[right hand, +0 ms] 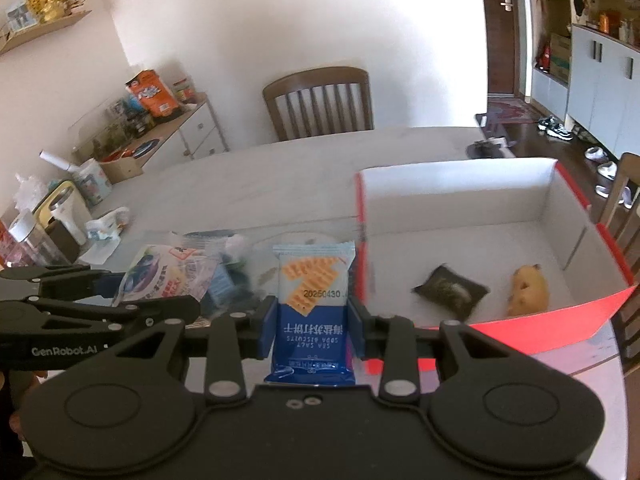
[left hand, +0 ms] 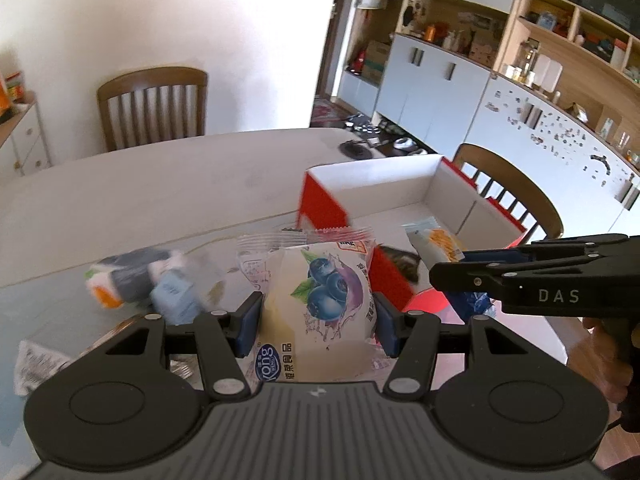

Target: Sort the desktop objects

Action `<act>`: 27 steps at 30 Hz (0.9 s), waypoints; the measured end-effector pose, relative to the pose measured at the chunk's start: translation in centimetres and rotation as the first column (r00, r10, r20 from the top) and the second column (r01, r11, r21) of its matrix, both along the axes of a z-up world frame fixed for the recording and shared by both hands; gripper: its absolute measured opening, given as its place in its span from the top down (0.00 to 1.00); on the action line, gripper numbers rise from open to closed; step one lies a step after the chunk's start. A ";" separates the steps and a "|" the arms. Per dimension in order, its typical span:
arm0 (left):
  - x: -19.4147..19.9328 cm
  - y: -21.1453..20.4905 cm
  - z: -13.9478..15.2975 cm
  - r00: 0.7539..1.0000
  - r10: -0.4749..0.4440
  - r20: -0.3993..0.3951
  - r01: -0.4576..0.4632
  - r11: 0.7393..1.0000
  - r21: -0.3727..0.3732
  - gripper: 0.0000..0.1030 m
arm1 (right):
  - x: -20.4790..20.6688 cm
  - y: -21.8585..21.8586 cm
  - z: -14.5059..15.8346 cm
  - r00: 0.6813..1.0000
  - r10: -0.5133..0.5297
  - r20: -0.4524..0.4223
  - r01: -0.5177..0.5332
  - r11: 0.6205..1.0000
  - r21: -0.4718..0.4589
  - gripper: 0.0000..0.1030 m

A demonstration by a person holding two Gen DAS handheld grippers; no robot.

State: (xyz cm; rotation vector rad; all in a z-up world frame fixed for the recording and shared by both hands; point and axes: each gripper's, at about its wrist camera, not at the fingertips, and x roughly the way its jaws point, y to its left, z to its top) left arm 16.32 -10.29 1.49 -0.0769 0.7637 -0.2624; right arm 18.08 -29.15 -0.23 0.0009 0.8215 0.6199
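Now | left claw (left hand: 316,322) grips blueberry packet (left hand: 320,300); right claw (right hand: 312,326) grips biscuit packet (right hand: 314,300); table packets (left hand: 160,284) blurred

Two grippers are in view: the left gripper (left hand: 318,326) and the right gripper (right hand: 312,328). Each carries one packet: one blueberry snack packet (left hand: 320,308) and one soda biscuit packet (right hand: 314,304). One red-and-white box (right hand: 560,200) stands on the table (right hand: 240,176) and contains two items: one dark packet (right hand: 452,291) and one yellow item (right hand: 528,290). Further blurred packets lie outside the box; their number cannot be determined. Two wooden chairs (left hand: 152,106) (left hand: 508,188) stand at the table edges.
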 end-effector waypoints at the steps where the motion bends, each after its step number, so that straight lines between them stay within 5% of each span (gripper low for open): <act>1: 0.3 -0.6 0.0 1.000 -0.006 0.001 0.006 1.000 0.000 0.45 | 0.4 -0.6 0.0 1.000 -0.005 0.002 0.005 1.000 -0.002 0.65; 27: 8.2 -12.6 -1.0 0.989 -0.146 -0.029 0.148 0.985 0.085 0.45 | 8.8 -9.8 -0.3 0.996 -0.083 0.031 0.085 0.994 -0.062 0.65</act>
